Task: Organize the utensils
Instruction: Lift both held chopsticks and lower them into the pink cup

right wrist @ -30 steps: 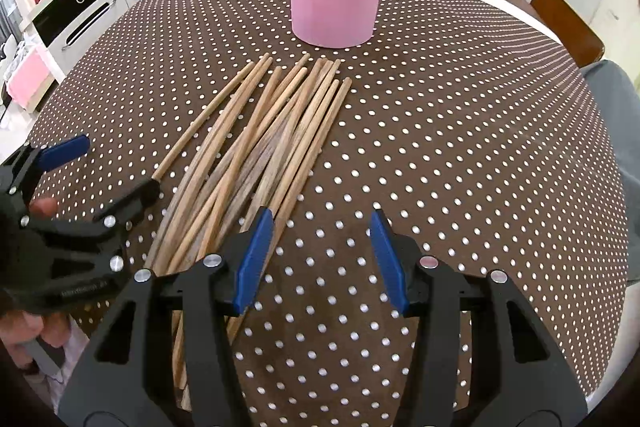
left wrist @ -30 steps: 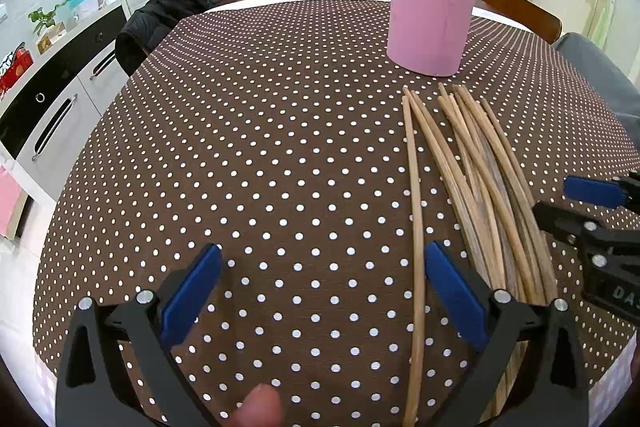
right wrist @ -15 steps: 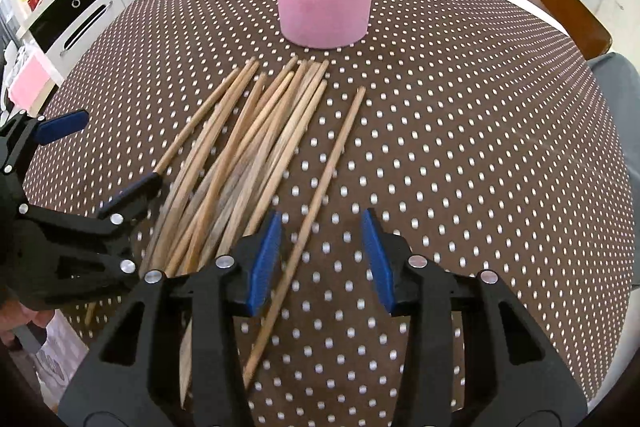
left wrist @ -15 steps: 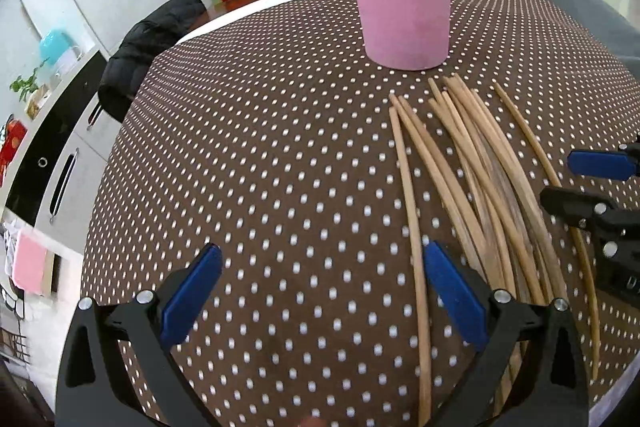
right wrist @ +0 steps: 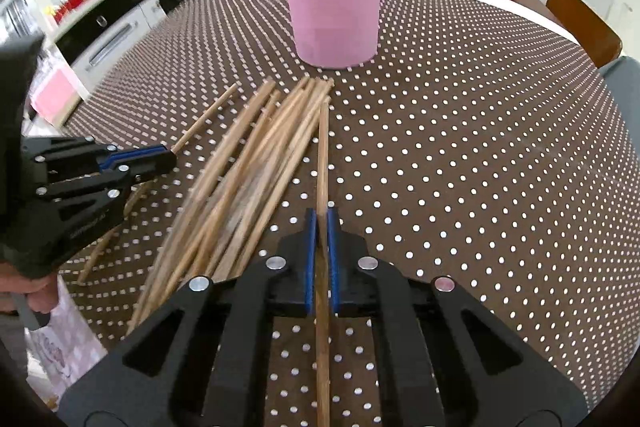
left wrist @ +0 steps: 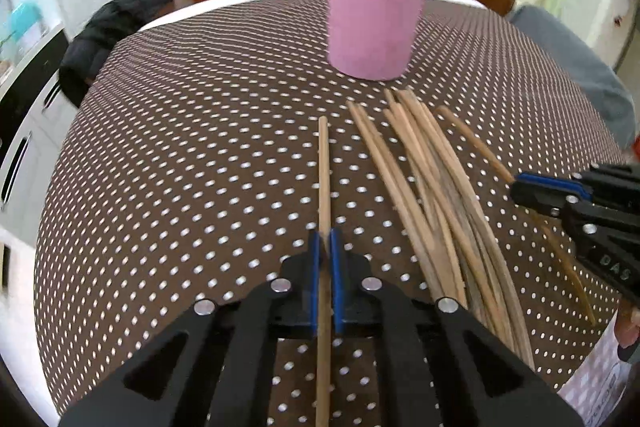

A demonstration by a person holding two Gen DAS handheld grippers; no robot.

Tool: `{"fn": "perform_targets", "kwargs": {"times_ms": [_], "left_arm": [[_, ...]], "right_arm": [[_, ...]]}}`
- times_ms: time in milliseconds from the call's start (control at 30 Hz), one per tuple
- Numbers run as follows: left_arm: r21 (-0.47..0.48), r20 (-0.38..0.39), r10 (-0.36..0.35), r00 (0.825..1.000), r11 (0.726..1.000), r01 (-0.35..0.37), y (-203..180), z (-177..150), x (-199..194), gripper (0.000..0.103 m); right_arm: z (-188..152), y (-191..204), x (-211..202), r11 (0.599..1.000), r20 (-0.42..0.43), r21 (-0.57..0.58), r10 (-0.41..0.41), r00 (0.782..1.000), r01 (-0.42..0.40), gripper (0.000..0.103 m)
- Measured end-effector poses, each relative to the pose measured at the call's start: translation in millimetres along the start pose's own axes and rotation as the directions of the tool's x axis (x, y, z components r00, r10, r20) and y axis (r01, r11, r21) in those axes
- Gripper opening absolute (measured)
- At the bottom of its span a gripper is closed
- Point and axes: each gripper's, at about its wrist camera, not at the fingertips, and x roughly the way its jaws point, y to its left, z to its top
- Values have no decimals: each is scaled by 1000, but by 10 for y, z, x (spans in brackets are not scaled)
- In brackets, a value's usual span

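Left claw (left wrist: 325,241): clamped on a single chopstick (left wrist: 324,163), set apart to the left of the pile.
Chopstick pile (left wrist: 432,195): loose wooden sticks fanned on the polka-dot bench (left wrist: 180,167), between the two claws.
Pink cylinder holder (left wrist: 374,15): upright, just beyond the pile's far tips.
Right claw (right wrist: 319,223): clamped on another chopstick (right wrist: 322,155) at the pile's right edge.
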Motion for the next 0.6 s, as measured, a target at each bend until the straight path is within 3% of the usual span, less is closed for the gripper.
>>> {"fn": "perform_targets", "kwargs": {"times_ms": [167,267,400,600], "left_arm": [[-91,100,-13,995,996,22,133,-66,-275,6],[-130,196,-27,980,990,53,183,1,-503,6],[-146,328,-30,944,986,82,157,125,-764,6],[-124,469,-46,882,985,118,53,413,-1063,6]], "right_arm": [[-16,-113,-236,997,94,43,56,994,-61,6],[-6,-206,-406,991,168,70,99,981,-112,6],[135,-244,-634,978,285,96,148,947,-182,6],[314,-223,-886,973,395,67,177,902,-220,6]]}}
